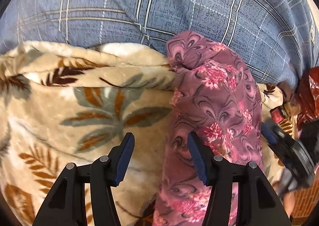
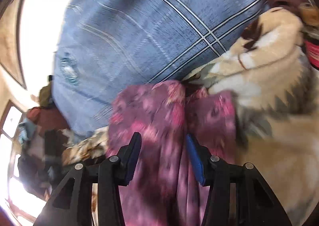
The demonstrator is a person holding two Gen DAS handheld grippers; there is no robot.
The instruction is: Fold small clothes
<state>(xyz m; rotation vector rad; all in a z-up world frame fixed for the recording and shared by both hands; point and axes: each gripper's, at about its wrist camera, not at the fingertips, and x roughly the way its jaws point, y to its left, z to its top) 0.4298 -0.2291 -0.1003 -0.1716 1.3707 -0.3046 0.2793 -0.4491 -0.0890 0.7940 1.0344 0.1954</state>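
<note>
Apparently between folds: pink floral garment (image 1: 217,94) bunched lower right on leaf-print blanket (image 1: 79,106). Left gripper (image 1: 160,159) and right gripper (image 2: 163,158) half-open, empty. Next: regrasp an edge.

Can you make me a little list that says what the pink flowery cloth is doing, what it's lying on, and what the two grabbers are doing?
cloth: pink flowery garment, bunched into a long strip
lying on: beige leaf-pattern blanket
behind it: blue checked pillow
left gripper: jaws apart, blanket showing between them, garment beside and under the right finger
right gripper: jaws apart over the garment, not pinching it
picture quality: right view is blurred
folding: garment not yet neatly folded
</note>
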